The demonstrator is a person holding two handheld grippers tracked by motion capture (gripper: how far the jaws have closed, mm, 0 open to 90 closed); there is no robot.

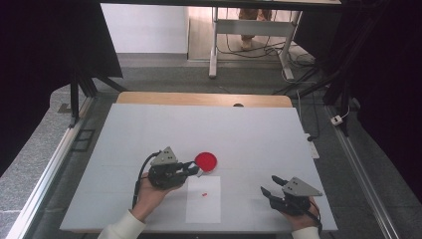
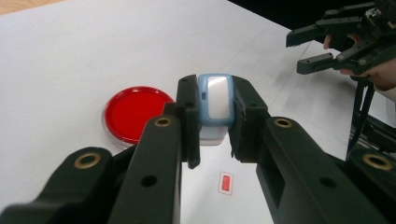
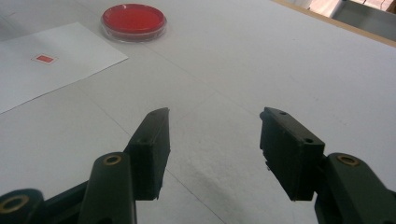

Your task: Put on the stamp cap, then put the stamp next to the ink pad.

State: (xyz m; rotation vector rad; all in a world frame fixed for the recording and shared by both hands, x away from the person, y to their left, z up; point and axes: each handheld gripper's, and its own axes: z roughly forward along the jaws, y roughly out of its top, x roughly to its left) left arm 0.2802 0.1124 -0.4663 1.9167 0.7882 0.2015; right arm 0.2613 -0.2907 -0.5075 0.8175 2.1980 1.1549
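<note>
Black left tongs [image 2: 215, 116] clamp one small pale-blue block with a glossy white face [image 2: 218, 99], held above the white worktop [image 1: 259, 129] beside one shallow clear dish [image 1: 205, 161] filled with red. One paper sheet [image 1: 203, 204] bears one small red rectangle [image 1: 204, 193]. Right tongs [image 3: 212, 135] stand wide, holding nothing

White tabletop [image 1: 259, 129], wood edge at far side. Grey floor [image 1: 164, 74]. Metal desk frame [image 1: 251, 27] beyond, cables underneath. Dark curtains either side.
</note>
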